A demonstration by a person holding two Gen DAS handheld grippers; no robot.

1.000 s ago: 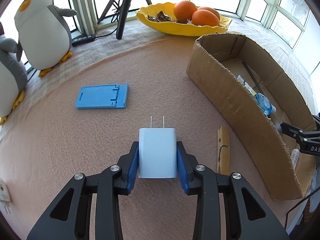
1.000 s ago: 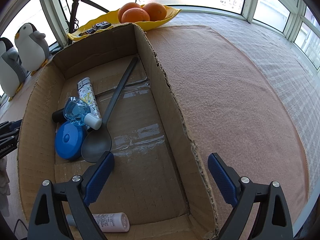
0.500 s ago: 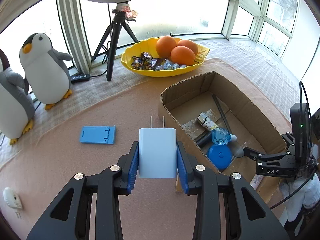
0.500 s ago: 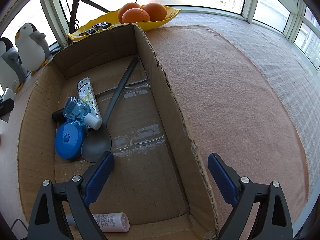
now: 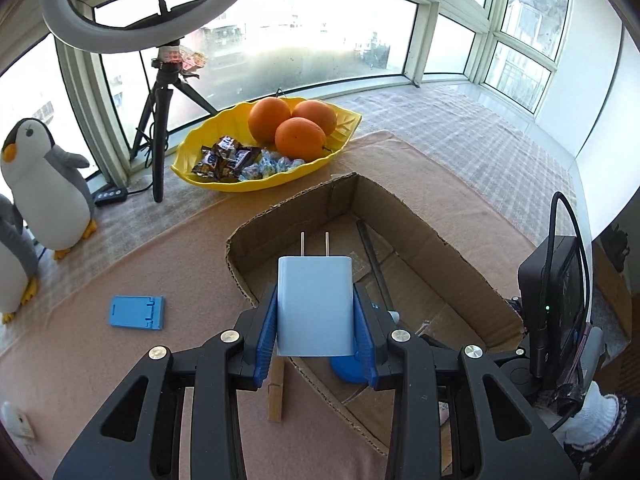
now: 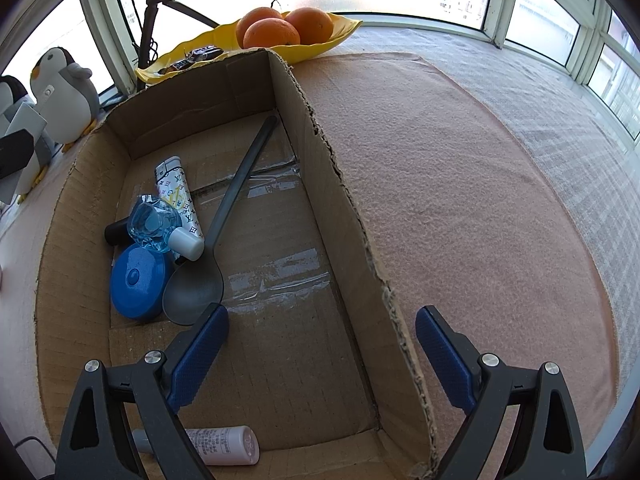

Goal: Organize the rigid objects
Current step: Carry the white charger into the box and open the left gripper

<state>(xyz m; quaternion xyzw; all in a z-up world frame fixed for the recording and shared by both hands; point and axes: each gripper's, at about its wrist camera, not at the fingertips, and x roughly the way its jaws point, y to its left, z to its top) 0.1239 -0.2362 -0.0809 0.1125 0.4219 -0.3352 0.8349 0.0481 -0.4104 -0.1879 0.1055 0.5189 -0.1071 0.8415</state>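
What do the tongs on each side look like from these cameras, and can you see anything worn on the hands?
Both tongs match: the left tongs and right tongs have black plastic arms with triangular cut-outs, silver round screw heads at the joints, and blue ribbed pads. In the left view, the right unit carries a black box with a looped black cable; a white knitted cuff shows beneath.

Bright daylight through blown-out windows [image 5: 304, 40]; sharp, fisheye-bent edges

A smooth matt plastic charger [image 5: 315, 304] with shiny metal prongs showed above a rough, ragged-edged cardboard box [image 6: 344, 184], a fuzzy cloth mat [image 6: 460, 184] and a glossy yellow dish [image 5: 224, 184].
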